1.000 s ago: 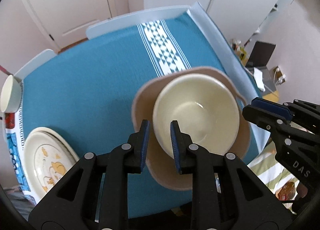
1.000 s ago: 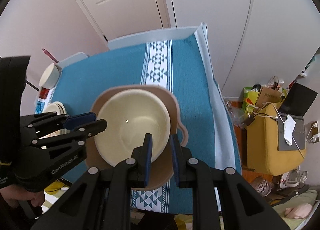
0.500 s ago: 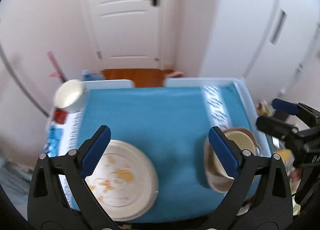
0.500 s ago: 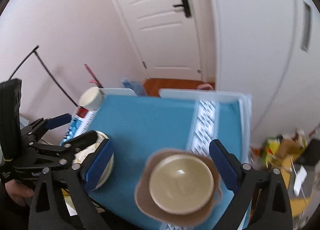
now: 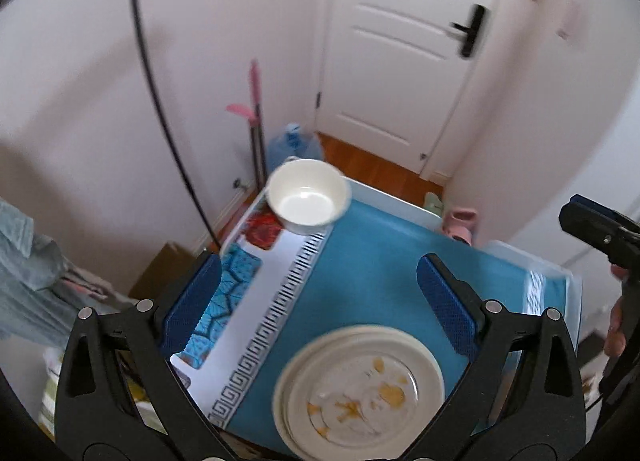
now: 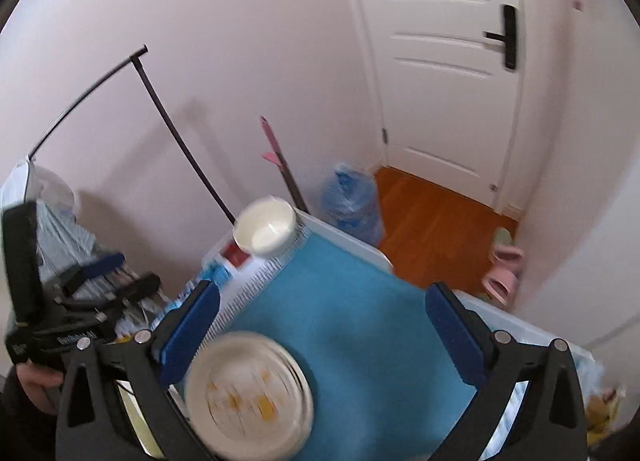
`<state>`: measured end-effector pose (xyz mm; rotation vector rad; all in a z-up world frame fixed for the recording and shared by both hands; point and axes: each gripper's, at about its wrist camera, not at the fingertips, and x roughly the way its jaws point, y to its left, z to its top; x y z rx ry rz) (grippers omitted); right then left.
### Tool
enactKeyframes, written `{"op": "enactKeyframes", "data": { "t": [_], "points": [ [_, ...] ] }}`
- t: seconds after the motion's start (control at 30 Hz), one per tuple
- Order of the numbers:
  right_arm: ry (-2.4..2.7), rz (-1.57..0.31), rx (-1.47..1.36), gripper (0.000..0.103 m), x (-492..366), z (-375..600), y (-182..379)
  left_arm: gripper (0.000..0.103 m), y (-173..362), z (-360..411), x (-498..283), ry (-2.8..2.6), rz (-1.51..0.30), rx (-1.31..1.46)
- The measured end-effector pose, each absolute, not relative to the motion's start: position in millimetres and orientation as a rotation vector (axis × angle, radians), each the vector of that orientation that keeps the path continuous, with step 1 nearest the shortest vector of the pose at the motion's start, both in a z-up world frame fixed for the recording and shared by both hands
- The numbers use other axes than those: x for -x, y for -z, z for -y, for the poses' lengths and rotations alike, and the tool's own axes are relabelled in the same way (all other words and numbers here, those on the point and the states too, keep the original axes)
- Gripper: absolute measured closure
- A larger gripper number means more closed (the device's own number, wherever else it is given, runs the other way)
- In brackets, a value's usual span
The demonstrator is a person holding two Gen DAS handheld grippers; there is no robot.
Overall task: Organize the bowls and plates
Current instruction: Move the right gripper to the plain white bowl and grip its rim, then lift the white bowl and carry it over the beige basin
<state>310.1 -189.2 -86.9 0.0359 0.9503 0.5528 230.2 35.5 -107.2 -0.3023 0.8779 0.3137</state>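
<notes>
With both sets of fingers empty, left gripper (image 5: 318,307) spread wide, right gripper (image 6: 320,331) opening, I risk clipping the plate stack (image 5: 362,389) below them; white bowl (image 5: 307,202) beyond nears the tabletop (image 5: 376,261) corner.

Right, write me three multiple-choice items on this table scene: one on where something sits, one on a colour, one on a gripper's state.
1. Where does the white bowl stand?
A. On the stack of plates
B. At the far corner of the table, apart from the plates
C. On the floor by the door

2. What colour is the tablecloth's main field?
A. Teal blue
B. Red
C. Yellow

3. How is the left gripper?
A. Shut on the bowl
B. Shut on a plate
C. Open, with nothing between its fingers

Key: 1 B, the bowl sits at the table's far corner while the stack of plates lies at the near edge. 2 A, teal blue covers most of the cloth. 3 C, the blue pads stand wide apart above the table, touching nothing.
</notes>
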Motion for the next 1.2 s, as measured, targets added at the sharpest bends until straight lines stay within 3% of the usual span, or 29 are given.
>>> {"op": "enactKeyframes", "data": {
  "t": [0.2,0.27,0.3,0.37,0.53,0.77,0.83,1.0,1.2],
  "points": [
    [-0.611,-1.107,-0.006,0.001,-387.1,114.7,140.0,0.005,163.3,-107.4,-275.0,-0.312,-0.955,0.529],
    [-0.617,-1.193,-0.010,0.001,-409.5,95.3,173.4,0.008,186.0,-118.5,-289.1,-0.306,-0.985,0.571],
    [-0.621,-1.225,-0.017,0.002,-416.1,91.2,187.0,0.016,201.3,-126.1,-298.3,-0.302,-1.005,0.605],
    [-0.631,-1.292,-0.039,0.008,-428.3,80.2,217.1,0.029,222.6,-131.2,-308.6,-0.295,-1.037,0.647],
    [-0.606,-1.411,-0.051,0.041,-444.7,60.0,276.9,0.057,270.3,-146.9,-334.5,-0.260,-1.095,0.738],
    [-0.634,-1.447,-0.072,0.059,-456.2,41.0,305.9,0.072,296.7,-157.0,-354.4,-0.246,-1.126,0.743],
    [-0.637,-1.441,-0.080,0.070,-461.7,39.2,310.8,0.084,301.1,-158.2,-358.4,-0.237,-1.137,0.737],
    [-0.650,-1.433,-0.105,0.086,-468.5,35.0,318.7,0.084,302.1,-158.2,-365.1,-0.247,-1.136,0.710],
    [-0.649,-1.419,-0.098,0.087,-469.5,34.7,317.5,0.084,296.0,-153.2,-368.2,-0.252,-1.137,0.657]
  ]
}}
